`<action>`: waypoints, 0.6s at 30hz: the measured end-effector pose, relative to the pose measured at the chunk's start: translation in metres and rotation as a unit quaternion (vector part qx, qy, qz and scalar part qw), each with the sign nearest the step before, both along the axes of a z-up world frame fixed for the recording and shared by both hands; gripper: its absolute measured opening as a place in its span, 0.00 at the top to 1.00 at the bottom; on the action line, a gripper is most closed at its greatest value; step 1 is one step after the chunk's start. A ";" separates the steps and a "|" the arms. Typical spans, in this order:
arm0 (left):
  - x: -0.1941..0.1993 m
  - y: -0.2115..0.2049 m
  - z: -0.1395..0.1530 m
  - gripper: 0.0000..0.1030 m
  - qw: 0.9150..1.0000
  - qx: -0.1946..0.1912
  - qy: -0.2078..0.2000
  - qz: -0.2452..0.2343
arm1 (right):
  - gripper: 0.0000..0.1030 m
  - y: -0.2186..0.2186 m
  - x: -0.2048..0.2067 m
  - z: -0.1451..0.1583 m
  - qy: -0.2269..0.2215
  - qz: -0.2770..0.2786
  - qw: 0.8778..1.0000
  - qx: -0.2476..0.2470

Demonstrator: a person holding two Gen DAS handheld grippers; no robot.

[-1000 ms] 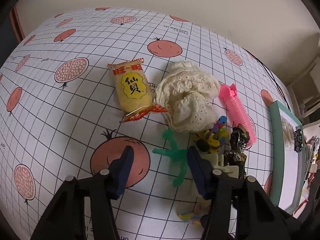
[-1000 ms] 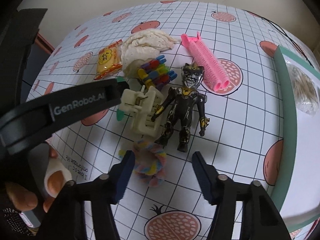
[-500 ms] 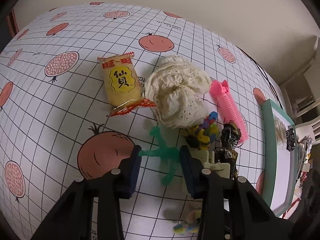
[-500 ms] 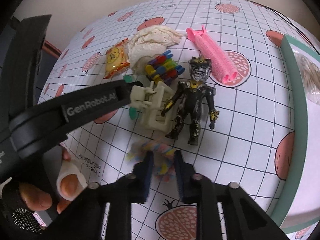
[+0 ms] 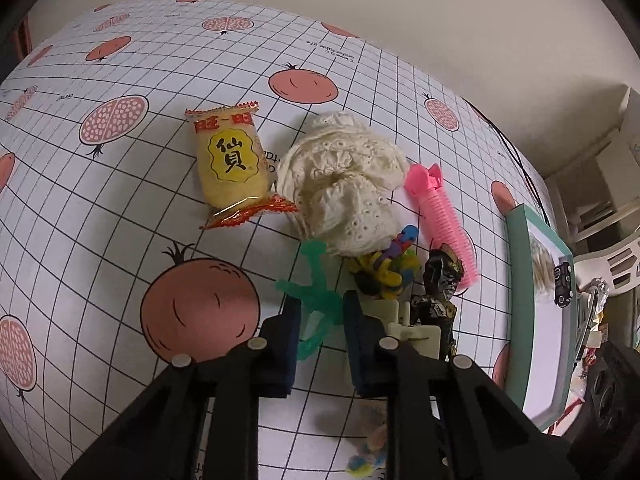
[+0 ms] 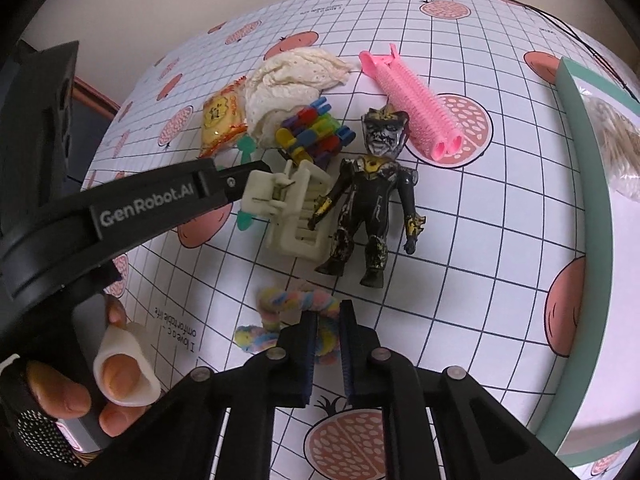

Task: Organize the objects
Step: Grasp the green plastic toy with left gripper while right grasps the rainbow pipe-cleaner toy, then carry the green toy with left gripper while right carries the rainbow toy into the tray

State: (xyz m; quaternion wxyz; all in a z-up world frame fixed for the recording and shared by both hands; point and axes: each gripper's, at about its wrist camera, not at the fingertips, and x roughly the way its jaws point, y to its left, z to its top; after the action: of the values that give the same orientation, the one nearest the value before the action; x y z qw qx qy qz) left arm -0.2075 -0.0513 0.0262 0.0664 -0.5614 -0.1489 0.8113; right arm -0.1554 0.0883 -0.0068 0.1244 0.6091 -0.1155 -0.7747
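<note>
Here the right gripper (image 6: pixel 325 326), jaws just closing, clamps the soft pastel chenille loop (image 6: pixel 280 312) mid-strand. The left gripper (image 5: pixel 320 320), jaws also just closing, pinches the limp green stretchy figure (image 5: pixel 316 292) at its torso. Both are light and yielding.

A white tablecloth (image 5: pixel 100 216) printed with a dark grid and pink pomegranates covers the whole work surface. At three o'clock in the left wrist view stands a white plastic chair (image 5: pixel 618 256) beside cluttered shelving too blurred to read. A plain cream wall (image 5: pixel 400 12) fills twelve o'clock.
</note>
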 end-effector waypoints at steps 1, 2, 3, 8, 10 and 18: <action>0.000 0.000 0.000 0.80 1.000 -0.001 0.000 0.000 | 0.89 0.000 0.000 0.000 0.000 0.000 1.000 -0.001; 0.001 -0.001 0.000 0.80 1.000 -0.003 -0.001 0.000 | 0.89 0.000 0.000 0.001 0.001 0.000 1.000 -0.002; 0.001 -0.001 0.001 0.81 1.000 -0.005 -0.002 0.002 | 0.89 0.000 -0.001 0.002 0.002 0.000 1.000 -0.003; 0.002 -0.003 0.004 0.81 1.000 -0.010 0.003 0.006 | 0.90 0.003 0.000 0.007 0.011 -0.004 1.000 -0.010; 0.003 -0.005 0.008 0.81 1.000 -0.014 0.003 0.007 | 0.90 0.005 0.000 0.010 0.014 -0.005 1.000 -0.011; 0.008 -0.014 0.021 0.81 1.000 -0.024 0.003 0.017 | 0.90 0.013 0.001 0.020 0.028 -0.014 0.999 -0.021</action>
State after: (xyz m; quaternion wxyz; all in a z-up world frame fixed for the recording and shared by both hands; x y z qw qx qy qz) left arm -0.1992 -0.0657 0.0467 0.0397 -0.5577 -0.1387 0.8174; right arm -0.1548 0.1009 0.0129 0.1296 0.5831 -0.1364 -0.7903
